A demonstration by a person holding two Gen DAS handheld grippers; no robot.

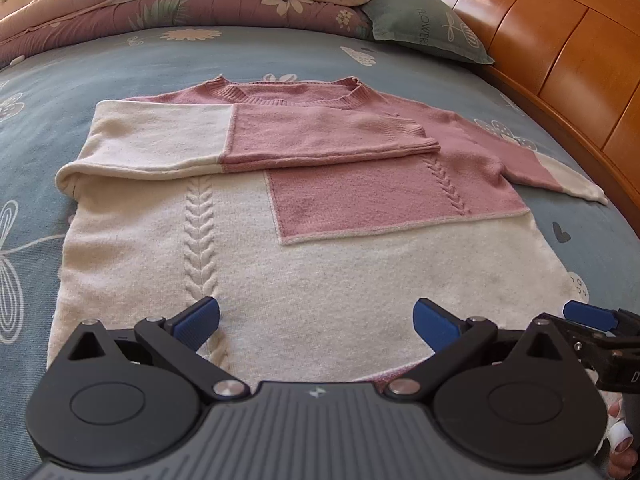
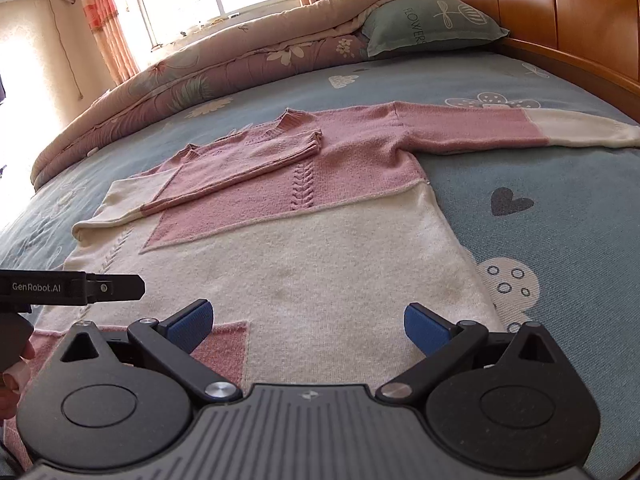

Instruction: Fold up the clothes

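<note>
A pink and cream knit sweater lies flat on the bed, neck away from me. Its left sleeve is folded across the chest. The right sleeve stretches out to the right over the sheet. My left gripper hovers open over the cream hem, nothing between its blue pads. My right gripper is open too, above the hem's right half; it also shows at the right edge of the left wrist view, right gripper. The left gripper's body shows at the left of the right wrist view.
The blue flowered sheet covers the bed. A rolled quilt and a green pillow lie at the far side. A wooden headboard runs along the right. A window and curtains are behind.
</note>
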